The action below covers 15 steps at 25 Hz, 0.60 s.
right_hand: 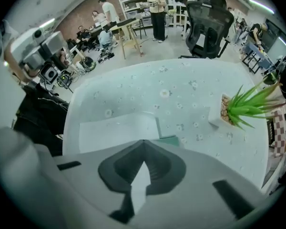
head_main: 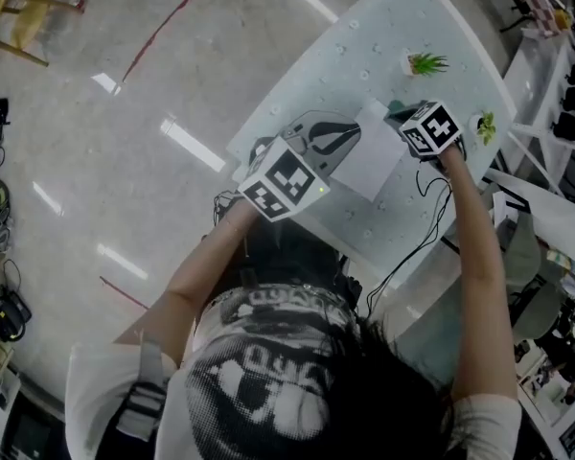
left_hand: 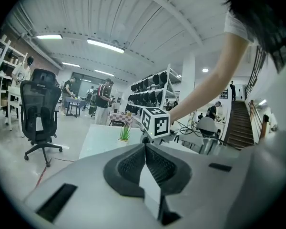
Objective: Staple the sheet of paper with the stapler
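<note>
Left gripper (left_hand: pixel 145 145): jaws clenched.
Right gripper (right_hand: pixel 143 142): jaws clenched.
Right gripper view alone: stapler (right_hand: pixel 169 139) at the corner of the sheet of paper (right_hand: pixel 117 130).

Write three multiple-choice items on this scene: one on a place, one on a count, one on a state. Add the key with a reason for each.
1. The sheet of paper lies:
A) on the table, between the left claw and the right claw
B) on the floor
C) on the office chair

2. Small green plants on the table:
A) one
B) two
C) four

3. The right claw's jaws are:
A) wide apart
B) together
C) clamped round a plant pot

Key:
1 A, the head view shows the white sheet on the tabletop between both claws.
2 B, one plant stands near the far edge and the other is beside the right claw.
3 B, the right gripper view shows the jaw tips meeting.
</note>
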Each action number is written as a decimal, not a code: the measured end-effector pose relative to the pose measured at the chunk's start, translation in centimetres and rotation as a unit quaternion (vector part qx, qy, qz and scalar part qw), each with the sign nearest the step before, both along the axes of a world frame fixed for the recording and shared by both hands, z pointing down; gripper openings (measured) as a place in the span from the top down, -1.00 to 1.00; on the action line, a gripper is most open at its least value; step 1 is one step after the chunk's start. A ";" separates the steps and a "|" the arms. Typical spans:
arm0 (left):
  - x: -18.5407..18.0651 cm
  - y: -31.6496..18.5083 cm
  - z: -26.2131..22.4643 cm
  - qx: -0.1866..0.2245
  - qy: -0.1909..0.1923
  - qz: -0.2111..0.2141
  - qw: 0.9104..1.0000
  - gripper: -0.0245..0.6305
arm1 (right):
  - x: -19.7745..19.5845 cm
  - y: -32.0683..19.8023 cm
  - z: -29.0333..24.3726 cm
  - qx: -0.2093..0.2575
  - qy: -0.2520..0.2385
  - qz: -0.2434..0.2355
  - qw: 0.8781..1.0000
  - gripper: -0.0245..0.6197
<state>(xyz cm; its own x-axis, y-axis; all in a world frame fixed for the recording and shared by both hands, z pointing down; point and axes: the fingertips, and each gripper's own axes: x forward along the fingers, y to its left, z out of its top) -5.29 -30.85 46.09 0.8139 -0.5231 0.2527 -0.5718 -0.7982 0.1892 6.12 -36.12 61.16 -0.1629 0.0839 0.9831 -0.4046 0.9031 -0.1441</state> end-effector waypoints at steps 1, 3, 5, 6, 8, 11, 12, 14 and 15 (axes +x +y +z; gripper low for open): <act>0.1 0.2 -0.2 0.000 -0.002 0.004 1.000 0.91 | 0.1 0.1 -0.1 0.000 -0.002 -0.001 1.000 0.91; 0.1 0.5 -0.6 0.000 -0.003 0.010 1.000 0.91 | 0.3 0.0 -0.4 0.008 -0.013 0.012 1.000 0.91; -0.1 0.8 -0.8 0.000 -0.005 0.014 1.000 0.91 | 0.4 -0.3 -1.1 0.022 -0.036 0.046 0.998 0.91; -0.3 0.9 -1.0 0.001 -0.007 0.016 1.000 0.91 | 0.5 -0.5 -1.4 0.031 -0.047 0.064 0.996 0.91; -0.4 1.1 -1.3 0.003 -0.013 0.019 1.000 0.91 | 0.9 -0.3 -2.1 0.046 -0.060 0.088 0.993 0.91; -0.4 1.7 -2.0 0.007 -0.018 0.027 0.999 0.91 | 1.5 0.6 -3.1 0.073 -0.073 0.105 0.989 0.91; -0.4 2.0 -2.1 0.007 -0.021 0.031 0.999 0.91 | 1.5 0.8 -3.6 0.084 -0.084 0.116 0.986 0.91; -0.2 2.6 -2.3 0.007 -0.026 0.040 0.999 0.91 | 1.2 1.3 -4.8 0.107 -0.111 0.140 0.978 0.91; -0.2 2.8 -2.2 0.006 -0.029 0.044 0.999 0.91 | 1.0 1.5 -5.5 0.118 -0.126 0.151 0.973 0.91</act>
<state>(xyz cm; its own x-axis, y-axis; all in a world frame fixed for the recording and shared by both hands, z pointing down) -5.49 -28.01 43.90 0.8413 -0.4533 0.2946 -0.5089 -0.8480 0.1482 7.10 -34.60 55.71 -0.3827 -0.2282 0.8952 -0.6351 0.7687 -0.0756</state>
